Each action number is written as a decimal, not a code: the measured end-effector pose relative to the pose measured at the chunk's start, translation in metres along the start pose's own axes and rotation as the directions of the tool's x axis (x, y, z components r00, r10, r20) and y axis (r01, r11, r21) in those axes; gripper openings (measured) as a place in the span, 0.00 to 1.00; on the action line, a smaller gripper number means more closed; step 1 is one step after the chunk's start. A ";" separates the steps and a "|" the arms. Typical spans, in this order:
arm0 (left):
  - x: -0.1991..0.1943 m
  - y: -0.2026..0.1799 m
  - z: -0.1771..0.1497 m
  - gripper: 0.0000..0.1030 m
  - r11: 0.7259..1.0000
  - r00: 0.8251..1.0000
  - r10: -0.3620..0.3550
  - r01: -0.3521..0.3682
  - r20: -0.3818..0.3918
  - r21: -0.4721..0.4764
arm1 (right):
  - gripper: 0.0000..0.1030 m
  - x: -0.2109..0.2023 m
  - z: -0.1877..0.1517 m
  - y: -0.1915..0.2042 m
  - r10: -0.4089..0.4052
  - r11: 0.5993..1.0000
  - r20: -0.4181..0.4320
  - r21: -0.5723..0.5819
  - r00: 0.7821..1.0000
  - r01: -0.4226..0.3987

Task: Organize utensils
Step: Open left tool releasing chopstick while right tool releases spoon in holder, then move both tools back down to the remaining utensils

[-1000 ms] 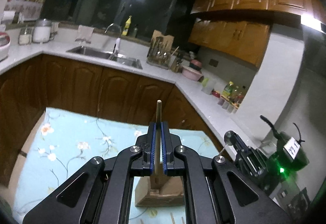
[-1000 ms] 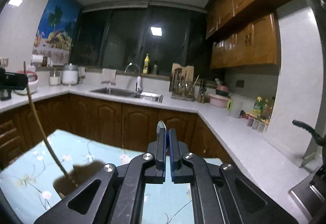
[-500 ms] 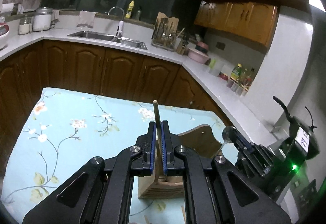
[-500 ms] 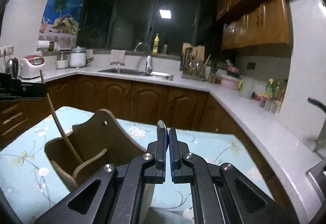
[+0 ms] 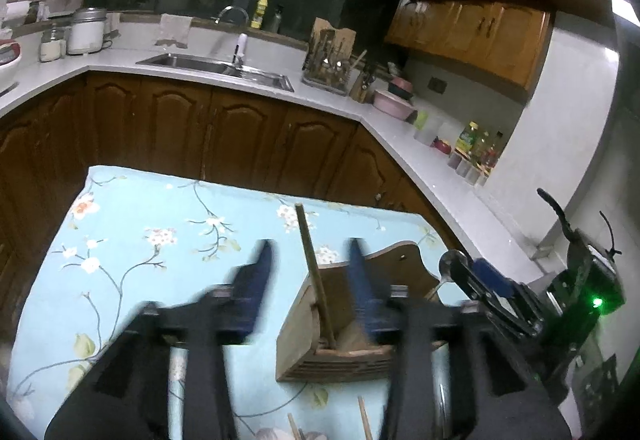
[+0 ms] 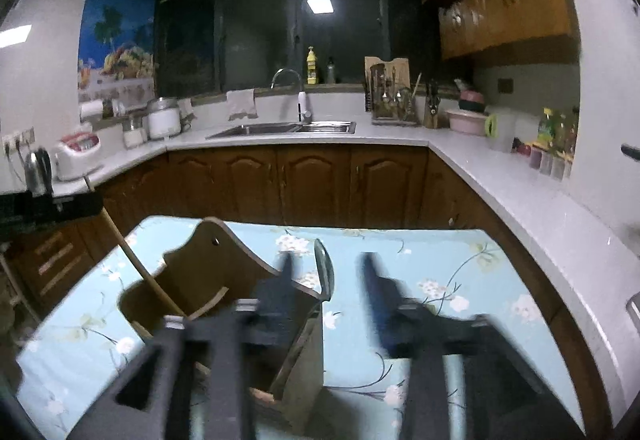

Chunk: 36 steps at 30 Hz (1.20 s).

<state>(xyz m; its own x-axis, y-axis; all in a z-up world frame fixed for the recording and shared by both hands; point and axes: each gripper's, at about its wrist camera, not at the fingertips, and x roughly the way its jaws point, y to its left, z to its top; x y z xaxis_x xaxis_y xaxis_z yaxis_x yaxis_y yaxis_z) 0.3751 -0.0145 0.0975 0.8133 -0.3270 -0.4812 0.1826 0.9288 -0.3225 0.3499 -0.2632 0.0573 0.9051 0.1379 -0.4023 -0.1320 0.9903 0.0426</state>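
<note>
While both pairs of my jaws are opening, motion blur smears the blue pads in each wrist view. My left gripper point(image 5: 308, 272) has its jaws apart on either side of a wooden chopstick point(image 5: 314, 272), and neither pad presses on it; the stick leans with its lower end down inside the wooden utensil holder point(image 5: 340, 356). That holder stands on the surface, which is covered by a light blue floral cloth point(image 5: 160, 232). My right gripper point(image 6: 326, 280) also has its jaws spread, with a metal spoon point(image 6: 324, 272) standing between them, free of both pads, its bowl up and its handle running down into the holder's near compartment. From the right wrist, the chopstick point(image 6: 136, 264) slants across the holder's other compartment. More chopstick ends point(image 5: 362, 416) lie on the cloth just in front of the holder.
</note>
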 end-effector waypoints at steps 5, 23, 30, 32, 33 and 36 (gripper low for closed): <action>-0.024 0.011 -0.005 0.83 0.998 1.000 -0.009 0.010 0.017 -0.061 | 0.78 -0.024 0.005 -0.016 0.044 0.995 0.000 0.086 0.999 -0.044; -0.127 0.036 -0.111 1.00 0.981 0.997 0.072 -0.073 -0.008 -0.178 | 0.99 -0.178 -0.074 -0.067 0.018 0.958 -0.013 0.286 1.000 -0.013; -0.136 0.028 -0.161 1.00 0.982 0.992 0.063 -0.080 -0.107 -0.169 | 0.99 -0.206 -0.114 -0.072 0.036 0.940 -0.069 0.342 0.997 -0.010; -0.136 0.028 -0.170 1.00 0.981 0.990 0.058 -0.080 -0.131 -0.175 | 0.99 -0.208 -0.127 -0.073 0.054 0.932 -0.100 0.362 0.994 -0.015; -0.135 0.028 -0.174 1.00 0.981 0.989 0.055 -0.079 -0.139 -0.175 | 0.99 -0.208 -0.132 -0.074 0.061 0.930 -0.111 0.367 0.992 -0.017; -0.135 0.028 -0.184 1.00 0.982 0.985 0.059 -0.086 -0.160 -0.169 | 0.99 -0.208 -0.143 -0.071 0.065 0.929 -0.143 0.371 0.988 -0.007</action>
<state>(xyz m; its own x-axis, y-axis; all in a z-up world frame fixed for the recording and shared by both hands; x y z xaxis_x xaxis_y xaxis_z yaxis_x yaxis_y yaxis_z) 0.1688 0.0234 0.0035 0.7236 -0.2954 -0.6239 0.0161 0.9108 -0.4126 0.1131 -0.3647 0.0078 0.8274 0.1987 -0.5253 0.0207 0.9239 0.3820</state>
